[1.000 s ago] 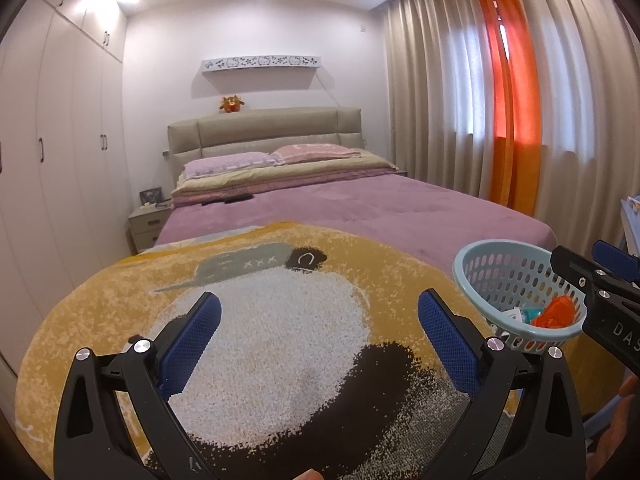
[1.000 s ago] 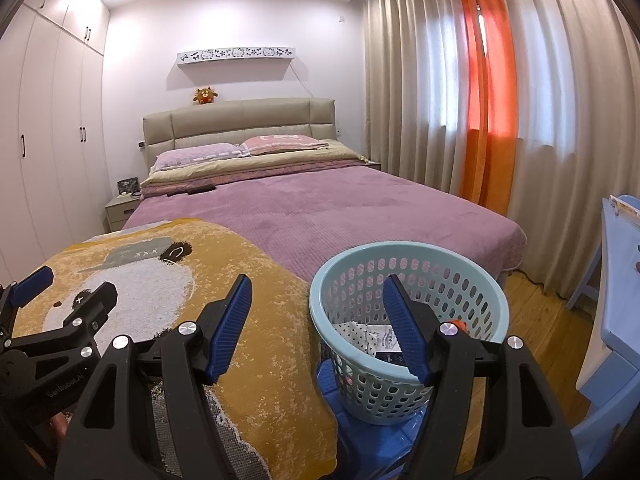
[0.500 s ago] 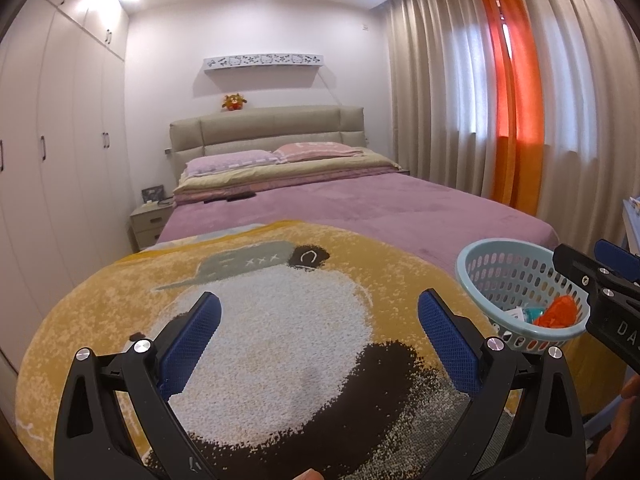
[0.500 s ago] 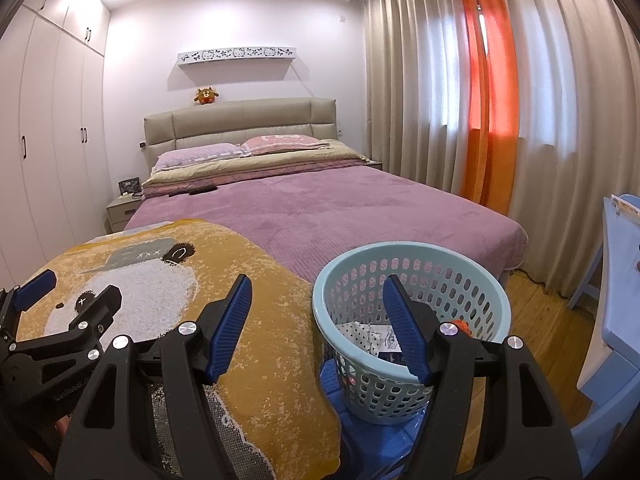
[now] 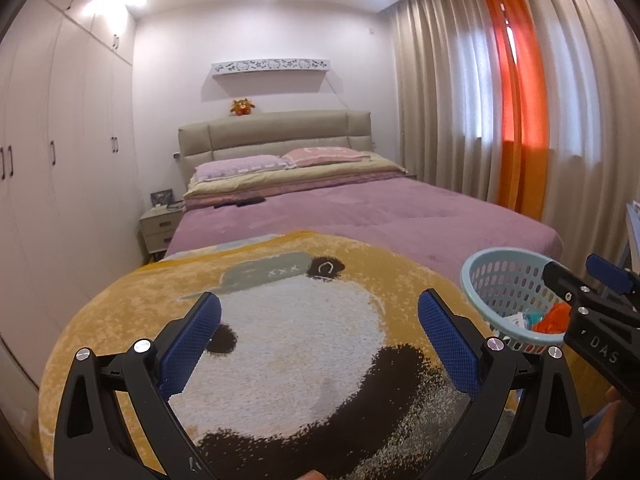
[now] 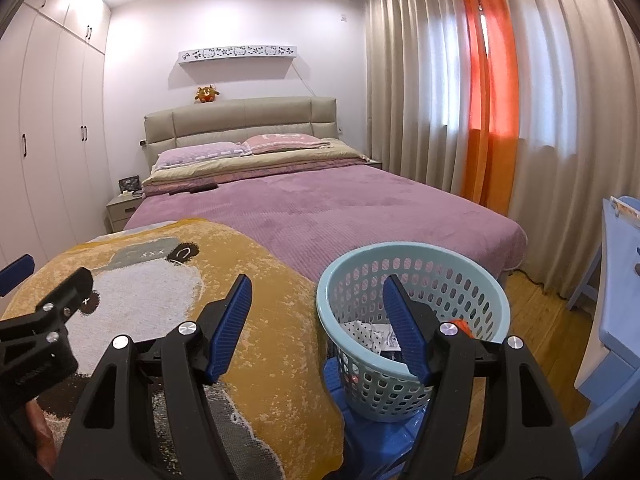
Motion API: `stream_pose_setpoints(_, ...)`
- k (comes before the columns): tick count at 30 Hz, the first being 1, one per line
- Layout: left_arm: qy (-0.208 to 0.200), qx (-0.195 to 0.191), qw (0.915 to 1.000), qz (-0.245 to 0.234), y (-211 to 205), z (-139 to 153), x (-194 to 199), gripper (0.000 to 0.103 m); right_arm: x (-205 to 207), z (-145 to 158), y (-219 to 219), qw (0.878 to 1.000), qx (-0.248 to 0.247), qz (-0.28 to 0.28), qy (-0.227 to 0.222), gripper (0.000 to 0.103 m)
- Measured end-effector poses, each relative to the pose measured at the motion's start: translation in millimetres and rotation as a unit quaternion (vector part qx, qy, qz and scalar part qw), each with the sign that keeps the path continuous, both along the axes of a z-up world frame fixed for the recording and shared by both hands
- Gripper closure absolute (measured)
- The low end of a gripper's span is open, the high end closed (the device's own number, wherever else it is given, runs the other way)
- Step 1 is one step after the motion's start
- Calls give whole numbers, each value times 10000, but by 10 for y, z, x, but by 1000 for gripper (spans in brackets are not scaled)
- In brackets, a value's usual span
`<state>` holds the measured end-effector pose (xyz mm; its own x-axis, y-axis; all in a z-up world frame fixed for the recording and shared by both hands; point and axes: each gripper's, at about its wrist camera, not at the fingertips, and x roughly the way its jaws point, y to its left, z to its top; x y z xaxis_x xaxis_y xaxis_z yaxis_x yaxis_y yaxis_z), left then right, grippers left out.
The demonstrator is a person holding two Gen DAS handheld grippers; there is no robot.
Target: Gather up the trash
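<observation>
A light blue perforated basket [image 6: 476,276] stands on a blue stool [image 6: 376,444] beside the bed. It holds white paper scraps [image 6: 370,332] and an orange piece [image 5: 554,316]. The basket also shows at the right of the left wrist view [image 5: 496,276]. My right gripper [image 6: 318,312] is open and empty, its right finger over the basket's near rim. My left gripper [image 5: 320,322] is open and empty above a round yellow, white and brown rug-like mat [image 5: 304,312]. No loose trash shows on the mat.
A bed with a purple cover [image 6: 340,208] fills the middle. White wardrobes [image 5: 52,168] line the left wall, with a nightstand [image 5: 158,226] beside the bed. Beige and orange curtains [image 6: 492,112] hang at the right. A light blue chair or desk [image 6: 616,304] stands far right on the wooden floor.
Both grippers have shifted slightly; the views are almost the same. Both stay open and empty.
</observation>
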<state>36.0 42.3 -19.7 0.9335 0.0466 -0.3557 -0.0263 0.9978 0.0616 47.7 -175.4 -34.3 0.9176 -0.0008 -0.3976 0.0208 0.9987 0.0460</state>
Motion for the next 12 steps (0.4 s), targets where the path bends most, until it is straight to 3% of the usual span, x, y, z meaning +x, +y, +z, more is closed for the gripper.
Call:
stream_pose_setpoints(4, -63, 147, 9998, 112, 70, 48, -82, 7, -62, 53, 72, 10000, -31, 49, -51, 39)
stream_pose_setpoints(8, 65, -28, 10000, -58, 188, 100, -141, 7, -102, 110, 189, 9998, -119, 138, -94, 39)
stream_pose_setpoints(12, 7, -100, 9999, 107, 322, 151, -224, 7, -122, 182, 326, 9994, -153, 276, -132, 39)
